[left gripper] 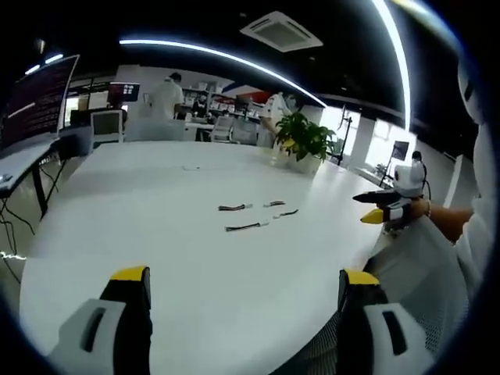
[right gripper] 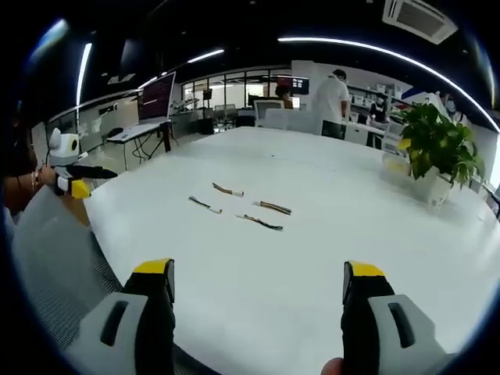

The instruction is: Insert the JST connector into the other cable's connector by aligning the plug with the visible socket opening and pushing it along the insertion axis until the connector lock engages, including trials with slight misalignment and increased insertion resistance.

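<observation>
Four short JST cables lie loose near the middle of a wide white bench (left gripper: 156,234) in an open-plan office, none of them held. In the left gripper view, the left hand-held gripper (left gripper: 246,285) hangs above the near edge of the bench with its yellow-tipped jaws wide apart and nothing between them; the cables sit well ahead of it, one cable (left gripper: 247,226) nearest, another (left gripper: 234,207) just beyond, and two smaller ones (left gripper: 275,204) (left gripper: 287,212) to their right. The right hand-held gripper (left gripper: 373,209) enters from the right side of that view, held in a person's hand (left gripper: 437,215), off the bench edge. In the right gripper view, the right hand-held gripper (right gripper: 258,281) likewise has its jaws spread and empty, with the four cables (right gripper: 205,205) (right gripper: 227,190) (right gripper: 273,207) (right gripper: 262,223) lying ahead, apart from one another. A potted plant (right gripper: 437,152) stands on the far right of the bench, and people stand among desks in the background.
</observation>
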The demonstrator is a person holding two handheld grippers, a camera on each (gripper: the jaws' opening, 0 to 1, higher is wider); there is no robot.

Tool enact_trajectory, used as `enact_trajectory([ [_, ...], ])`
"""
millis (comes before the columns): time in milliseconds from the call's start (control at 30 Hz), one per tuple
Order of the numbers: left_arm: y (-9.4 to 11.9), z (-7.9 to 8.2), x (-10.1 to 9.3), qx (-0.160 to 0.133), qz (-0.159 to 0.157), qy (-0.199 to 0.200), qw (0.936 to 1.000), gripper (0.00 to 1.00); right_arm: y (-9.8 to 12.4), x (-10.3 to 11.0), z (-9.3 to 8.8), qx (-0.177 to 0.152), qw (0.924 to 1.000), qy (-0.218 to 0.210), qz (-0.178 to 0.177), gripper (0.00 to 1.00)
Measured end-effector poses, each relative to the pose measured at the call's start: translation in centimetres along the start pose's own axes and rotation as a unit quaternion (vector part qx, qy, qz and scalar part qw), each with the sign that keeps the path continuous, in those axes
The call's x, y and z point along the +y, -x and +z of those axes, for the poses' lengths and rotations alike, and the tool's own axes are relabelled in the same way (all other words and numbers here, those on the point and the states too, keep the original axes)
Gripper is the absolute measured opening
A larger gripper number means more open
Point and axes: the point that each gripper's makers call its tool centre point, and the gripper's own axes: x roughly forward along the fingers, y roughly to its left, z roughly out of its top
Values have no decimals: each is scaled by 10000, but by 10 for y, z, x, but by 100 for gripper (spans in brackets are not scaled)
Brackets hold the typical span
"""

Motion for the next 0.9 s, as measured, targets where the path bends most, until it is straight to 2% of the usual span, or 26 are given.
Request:
enact_trajectory([
  [900, -25, 27, 16, 24, -79, -267, 9996, 99, -15, -21, 14, -5, 10000, 71, -41, 87],
])
